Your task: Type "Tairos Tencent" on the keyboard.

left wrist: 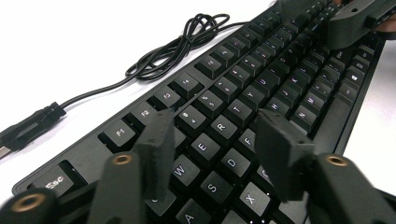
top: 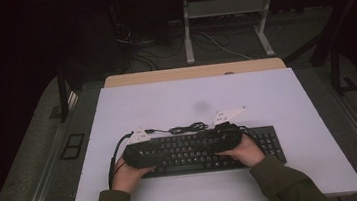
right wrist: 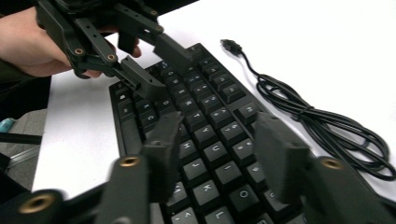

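We see both grippers' jaws spread wide, holding nothing: left gripper (left wrist: 210,154) and right gripper (right wrist: 212,156) hover over black keyboard (top: 207,150) at table's (top: 277,100) near edge, hands hiding keys; coiled cable (top: 189,128) behind.

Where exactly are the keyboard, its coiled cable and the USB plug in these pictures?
keyboard (top: 266,141), high view, bare right end.
coiled cable (left wrist: 180,44), left gripper view, bundled loops.
USB plug (right wrist: 230,45), right gripper view, black plug body.

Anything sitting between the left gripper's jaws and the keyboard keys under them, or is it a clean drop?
Nothing visible is in the way. The left gripper hangs open right over the keyboard, around the E, R, D keys. The coiled cable lies beyond the keyboard's far edge, and the right gripper is farther along.
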Available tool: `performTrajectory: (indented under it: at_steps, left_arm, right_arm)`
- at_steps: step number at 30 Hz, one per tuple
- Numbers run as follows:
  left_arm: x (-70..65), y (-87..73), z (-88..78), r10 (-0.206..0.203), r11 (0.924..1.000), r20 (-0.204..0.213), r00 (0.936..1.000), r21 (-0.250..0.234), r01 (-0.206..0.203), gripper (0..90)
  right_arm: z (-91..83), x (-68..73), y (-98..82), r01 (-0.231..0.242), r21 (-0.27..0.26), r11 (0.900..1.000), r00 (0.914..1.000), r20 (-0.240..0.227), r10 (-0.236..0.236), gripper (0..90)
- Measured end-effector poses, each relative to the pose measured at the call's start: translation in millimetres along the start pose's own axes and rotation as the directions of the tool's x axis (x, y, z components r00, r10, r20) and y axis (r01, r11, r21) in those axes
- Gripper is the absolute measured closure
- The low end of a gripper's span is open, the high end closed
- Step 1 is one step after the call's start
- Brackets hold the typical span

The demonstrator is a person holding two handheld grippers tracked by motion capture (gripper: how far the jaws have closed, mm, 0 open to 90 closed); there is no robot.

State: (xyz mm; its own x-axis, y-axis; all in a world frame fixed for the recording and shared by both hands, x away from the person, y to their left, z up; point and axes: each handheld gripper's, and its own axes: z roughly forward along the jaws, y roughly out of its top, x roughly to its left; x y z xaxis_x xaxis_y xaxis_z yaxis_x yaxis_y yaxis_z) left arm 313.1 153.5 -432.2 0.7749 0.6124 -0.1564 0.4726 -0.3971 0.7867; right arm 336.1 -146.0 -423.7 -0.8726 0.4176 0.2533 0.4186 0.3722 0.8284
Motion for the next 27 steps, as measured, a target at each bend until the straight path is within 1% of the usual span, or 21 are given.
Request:
performTrajectory:
  at_steps: [4,6,12,15,19,22,27]
  left_arm:
    - [-1.1,-0.8,1.2,-0.001,1.0000,0.003,1.0000,-0.004,0.001,37.7]
    - [-1.6,-1.1,1.8,0.001,1.0000,0.002,1.0000,-0.001,-0.001,35.4]
    - [-2.9,-0.8,3.2,0.005,1.0000,0.005,1.0000,-0.001,-0.005,31.1]
    - [-4.1,-0.7,4.4,0.005,1.0000,0.003,1.0000,-0.001,-0.005,30.4]
    - [-5.1,-0.2,4.1,0.009,1.0000,0.003,1.0000,-0.003,-0.009,29.3]
    - [-5.4,-0.2,4.2,0.009,0.9999,0.003,1.0000,-0.006,-0.009,28.0]
    - [-5.4,0.1,3.8,0.010,0.9999,0.003,0.9999,-0.007,-0.010,27.9]
  right_arm:
    - [2.4,4.5,0.0,-0.001,0.013,1.000,1.0000,-0.002,0.002,66.5]
    - [3.6,5.8,-0.2,0.007,0.021,1.000,0.9999,-0.008,-0.007,70.9]
    - [7.2,10.7,-1.4,0.025,0.051,0.998,0.9993,-0.029,-0.023,82.6]
    - [9.5,13.4,-1.8,0.034,0.063,0.997,0.9986,-0.042,-0.031,88.3]
    - [12.7,16.8,-1.4,0.050,0.078,0.996,0.9972,-0.060,-0.046,89.4]
    - [15.7,18.7,-2.1,0.053,0.089,0.995,0.9964,-0.070,-0.047,89.4]
    - [21.0,21.6,-4.1,0.068,0.114,0.991,0.9959,-0.068,-0.060,89.3]
